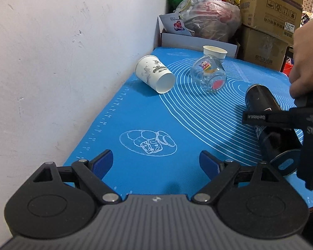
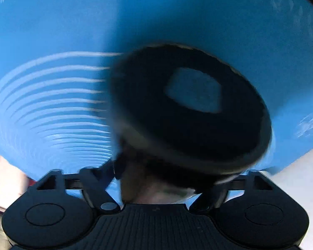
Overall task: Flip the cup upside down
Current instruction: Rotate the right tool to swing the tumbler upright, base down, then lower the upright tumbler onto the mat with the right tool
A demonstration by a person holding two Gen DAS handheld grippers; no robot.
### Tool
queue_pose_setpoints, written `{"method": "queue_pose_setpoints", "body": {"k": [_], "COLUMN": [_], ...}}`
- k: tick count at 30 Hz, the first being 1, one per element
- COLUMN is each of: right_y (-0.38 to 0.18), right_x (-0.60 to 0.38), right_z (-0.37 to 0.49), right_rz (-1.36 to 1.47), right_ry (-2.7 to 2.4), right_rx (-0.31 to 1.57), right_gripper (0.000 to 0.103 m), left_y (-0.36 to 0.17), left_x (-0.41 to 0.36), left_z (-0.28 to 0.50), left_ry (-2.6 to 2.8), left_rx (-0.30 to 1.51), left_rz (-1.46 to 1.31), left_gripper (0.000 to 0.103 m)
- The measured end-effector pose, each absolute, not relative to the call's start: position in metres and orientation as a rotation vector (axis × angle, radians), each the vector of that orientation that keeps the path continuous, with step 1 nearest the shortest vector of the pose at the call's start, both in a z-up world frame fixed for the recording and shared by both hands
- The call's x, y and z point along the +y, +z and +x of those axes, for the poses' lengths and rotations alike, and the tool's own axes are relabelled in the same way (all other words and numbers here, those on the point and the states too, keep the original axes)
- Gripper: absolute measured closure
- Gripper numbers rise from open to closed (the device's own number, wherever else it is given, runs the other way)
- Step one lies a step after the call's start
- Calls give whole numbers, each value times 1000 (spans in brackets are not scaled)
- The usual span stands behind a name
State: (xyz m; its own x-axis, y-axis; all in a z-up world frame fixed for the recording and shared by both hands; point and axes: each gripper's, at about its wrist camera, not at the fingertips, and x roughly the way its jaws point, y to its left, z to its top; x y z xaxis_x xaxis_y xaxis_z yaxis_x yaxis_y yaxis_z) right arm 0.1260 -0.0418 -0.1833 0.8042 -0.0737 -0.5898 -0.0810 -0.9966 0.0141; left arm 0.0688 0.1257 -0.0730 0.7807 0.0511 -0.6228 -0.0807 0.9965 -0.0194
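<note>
A dark, black cup (image 1: 267, 120) is held tilted above the blue mat (image 1: 135, 114) at the right, clamped between the fingers of my right gripper (image 1: 267, 118). In the right wrist view the same cup (image 2: 189, 112) fills the middle, blurred, one round end toward the camera; my right gripper (image 2: 167, 177) is shut on it, its fingertips hidden behind the cup. My left gripper (image 1: 156, 162) is open and empty, low over the mat's near edge, well left of the cup.
A white paper cup (image 1: 154, 74) lies on its side near the wall. A glass jar (image 1: 208, 74) lies on its side mid-mat. A small white cup (image 1: 215, 52) stands upright at the back. Boxes and bags (image 1: 260, 10) stand behind the mat.
</note>
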Motion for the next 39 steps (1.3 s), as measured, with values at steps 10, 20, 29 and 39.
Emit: {"method": "queue_pose_setpoints", "body": {"k": [10,20,29,39], "right_y": [-168,-66,-70,-18], "right_x": [-22,-23,-82,-139], "right_z": [134,187,172,141], "right_rz": [-2525,-1344,-928,-320], "right_ry": [971,682,653,494], "right_rx": [355,595,662,326], "right_gripper": [38,39,39,39], "left_y": [-73,-63,-61,-56], "left_x": [122,108,99,96], "left_z": [72,78,87,96], "left_ry": [76,54,53,54], "left_rx": [679,659,645,639], "left_rz": [-47,-20,10,14], "left_gripper": [14,14,14,14]}}
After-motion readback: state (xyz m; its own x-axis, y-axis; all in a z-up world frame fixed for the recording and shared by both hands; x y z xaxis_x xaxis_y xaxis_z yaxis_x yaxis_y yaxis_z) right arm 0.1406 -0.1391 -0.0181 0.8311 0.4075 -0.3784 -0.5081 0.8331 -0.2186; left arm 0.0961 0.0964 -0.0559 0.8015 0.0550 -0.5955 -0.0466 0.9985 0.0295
